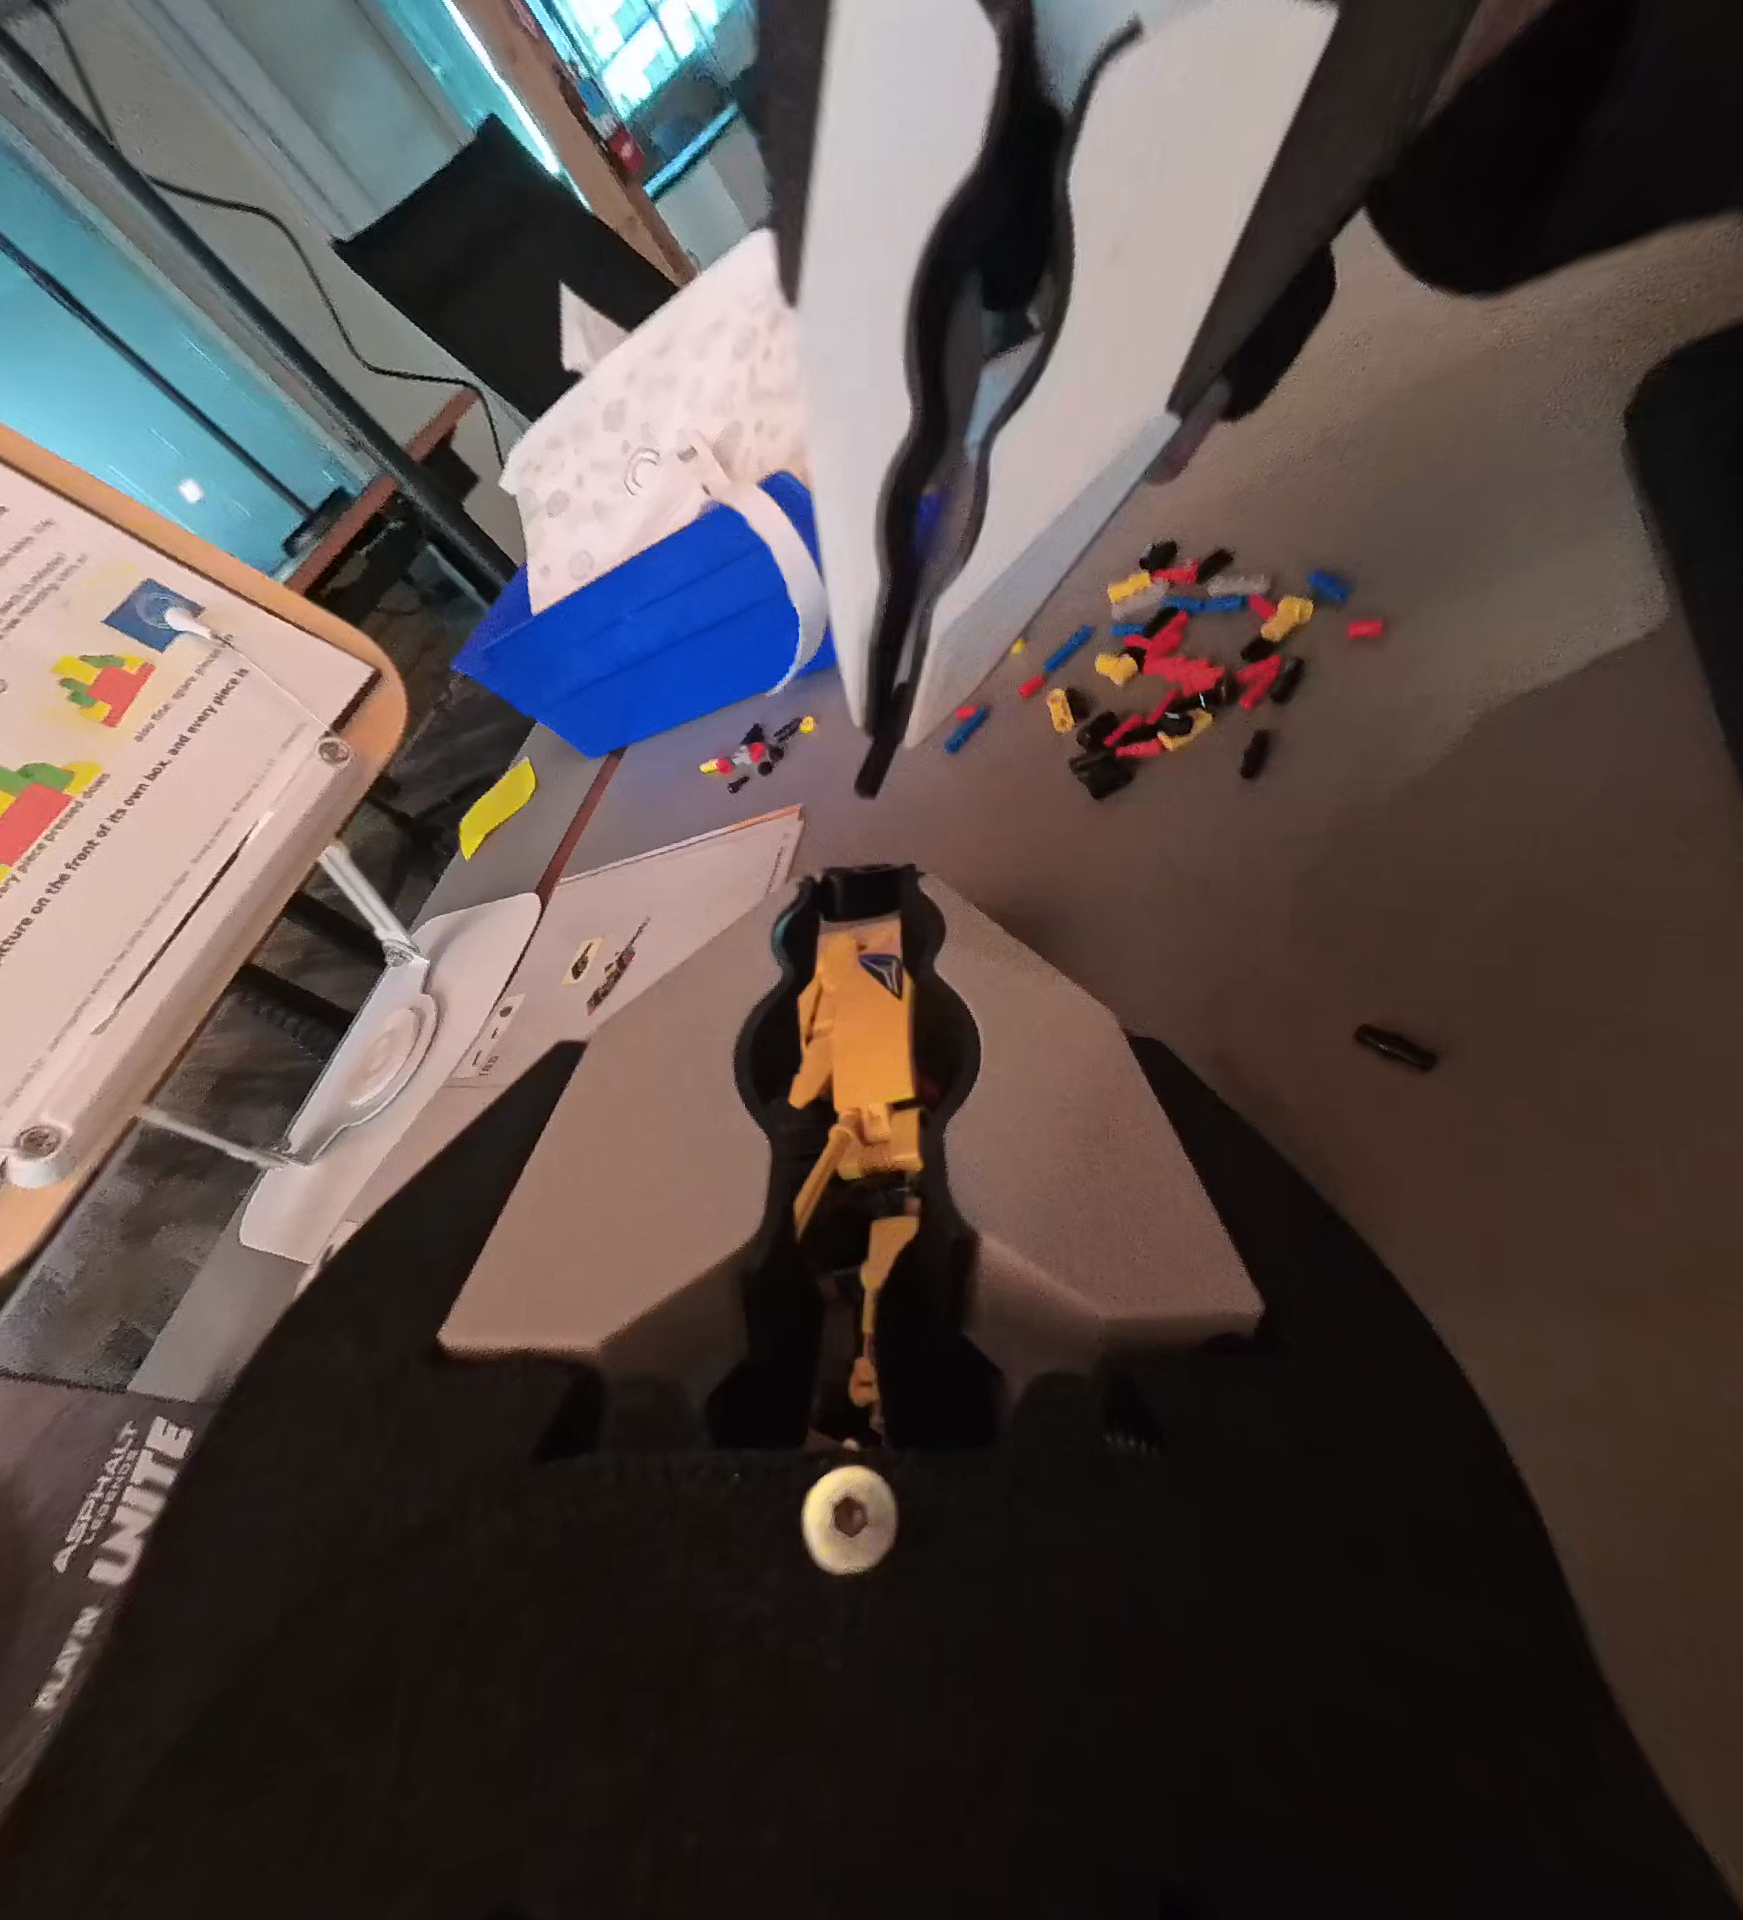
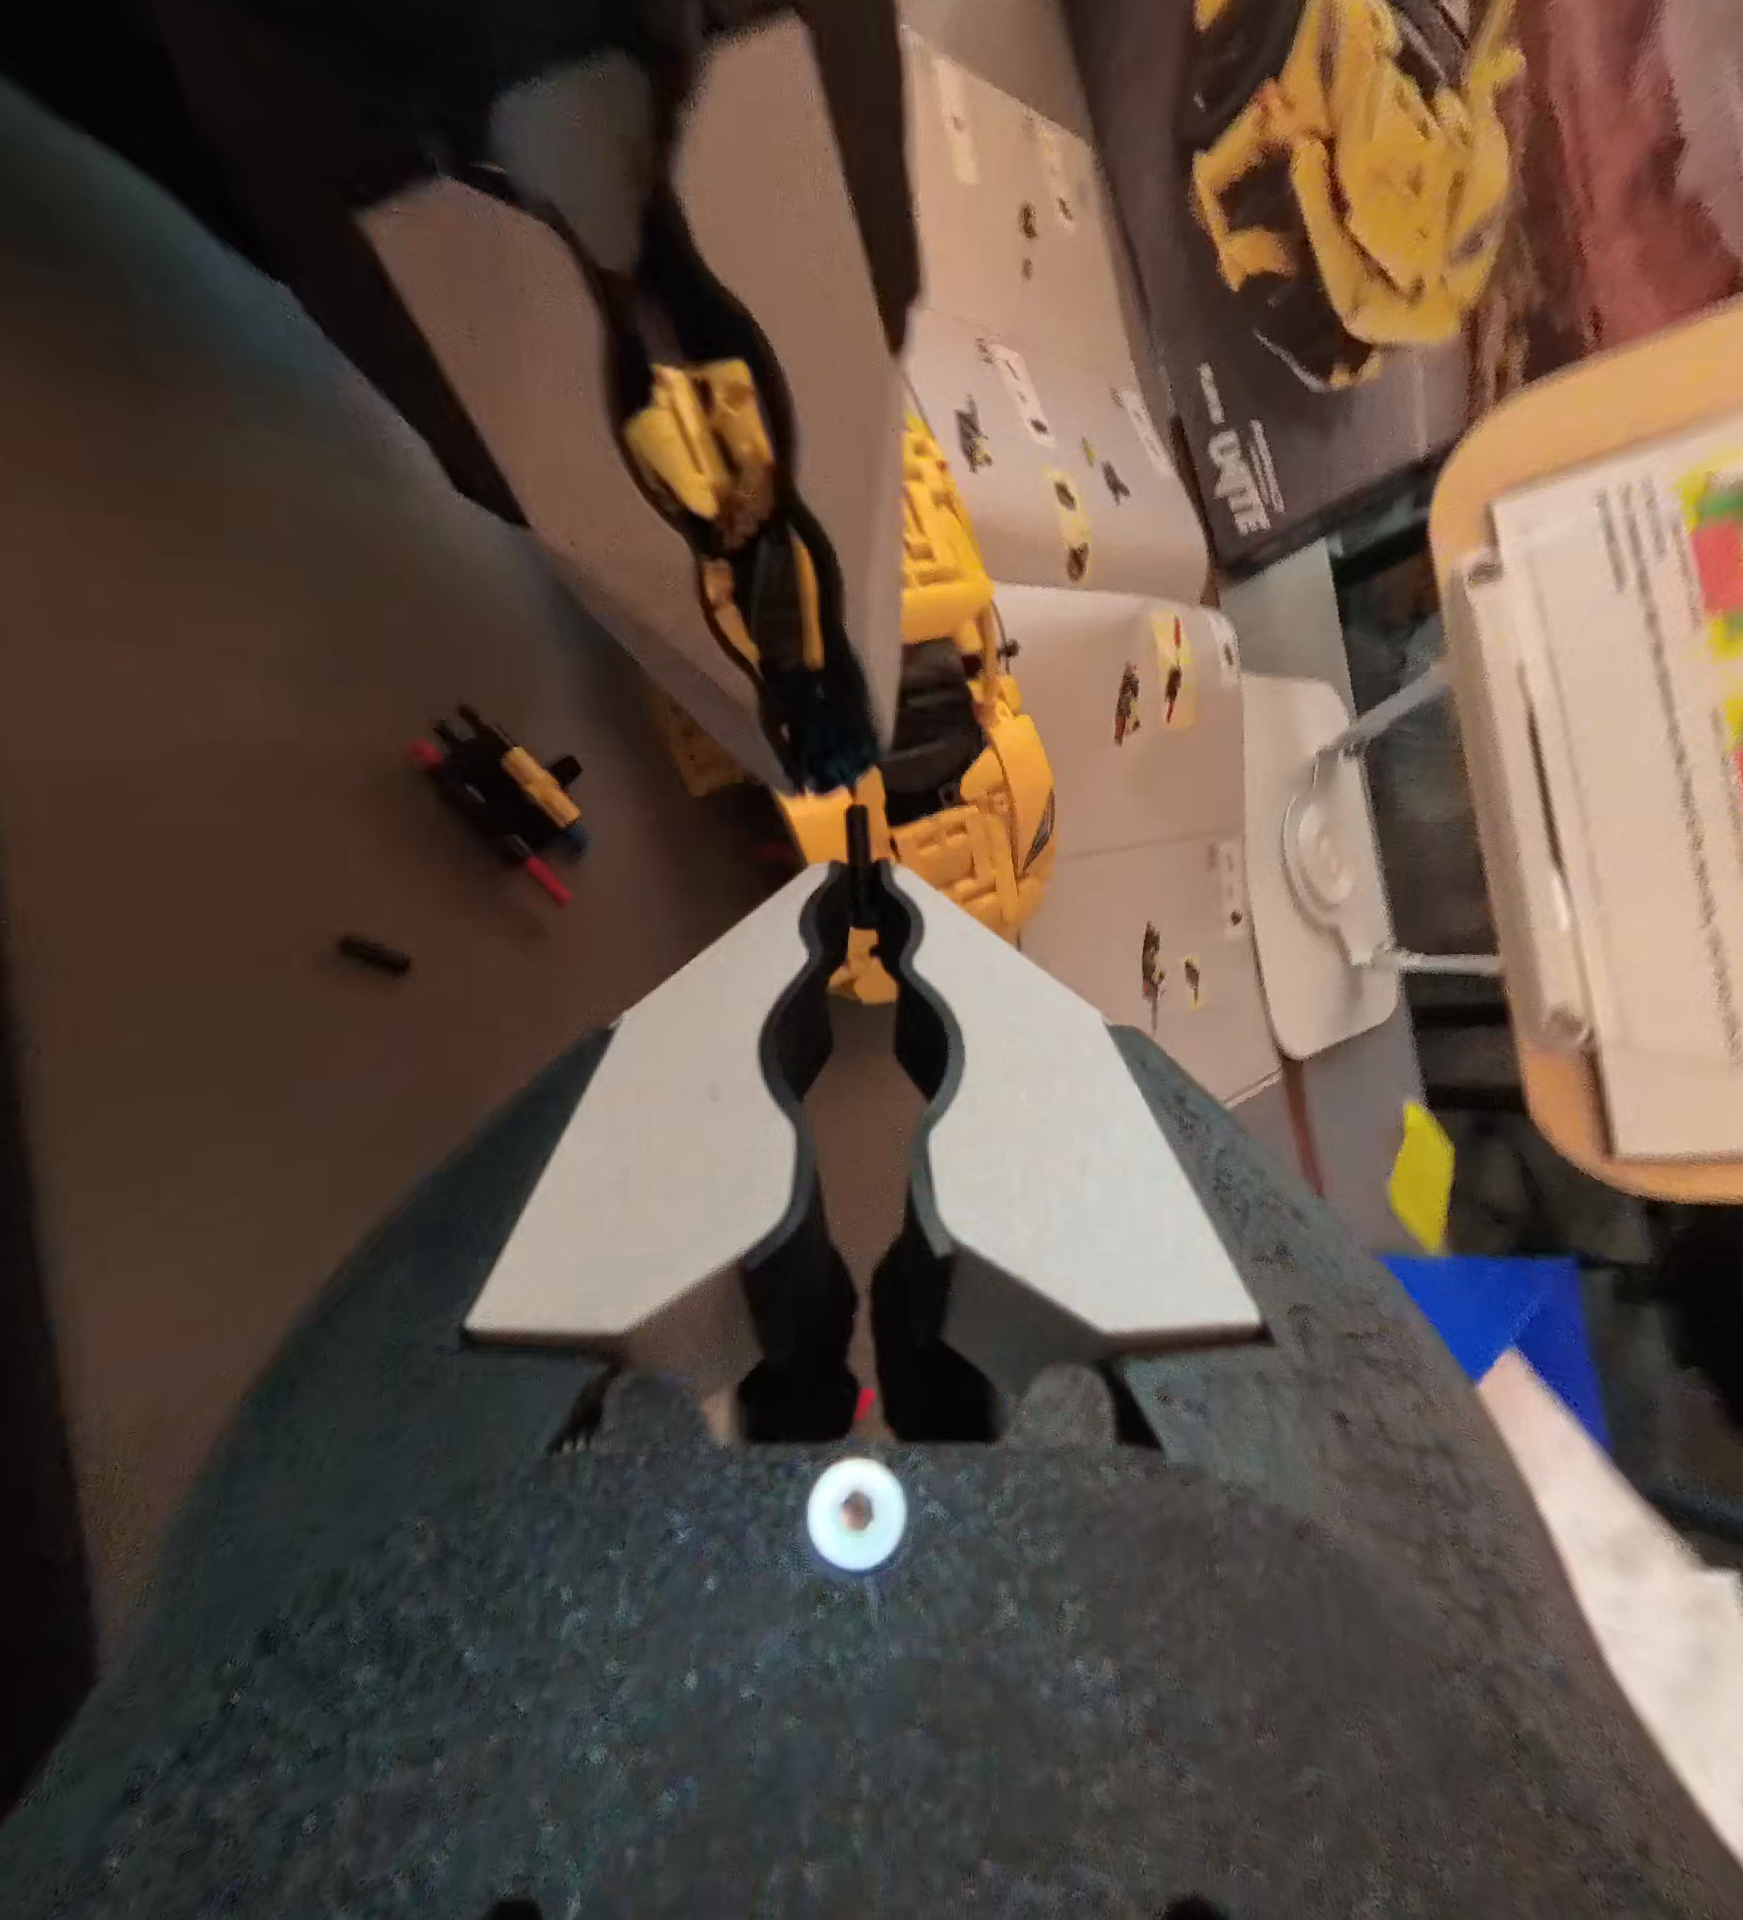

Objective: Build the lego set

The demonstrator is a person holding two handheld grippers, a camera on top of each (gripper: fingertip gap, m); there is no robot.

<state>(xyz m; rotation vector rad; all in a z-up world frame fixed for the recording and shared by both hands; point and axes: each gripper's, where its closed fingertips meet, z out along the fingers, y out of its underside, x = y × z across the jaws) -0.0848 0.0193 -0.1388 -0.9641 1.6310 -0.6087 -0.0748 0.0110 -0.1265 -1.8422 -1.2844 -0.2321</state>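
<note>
Above table: left hand-held gripper (image 1: 862, 904) clamps yellow assembly (image 1: 859, 1023); right hand-held gripper (image 2: 856, 883) pinches black pin (image 2: 858, 847).

Your left gripper's pale grey fingers (image 1: 1043, 1091) have black inner edges, and between them sits a yellow and black brick assembly (image 1: 862, 1049) with a small blue triangle mark. Your right gripper's grey fingers (image 2: 659, 1101) pinch a thin black peg (image 2: 859, 854). You see a scatter of red, blue, yellow, black and grey small loose bricks (image 1: 1184, 665) on the grey tabletop (image 1: 1366, 1299). A bright blue plastic bin (image 1: 638, 644) holds white paper with a faint grey pattern (image 1: 659, 416). The white printed sheet (image 1: 67, 831) shows red, green and yellow blocks.
</note>
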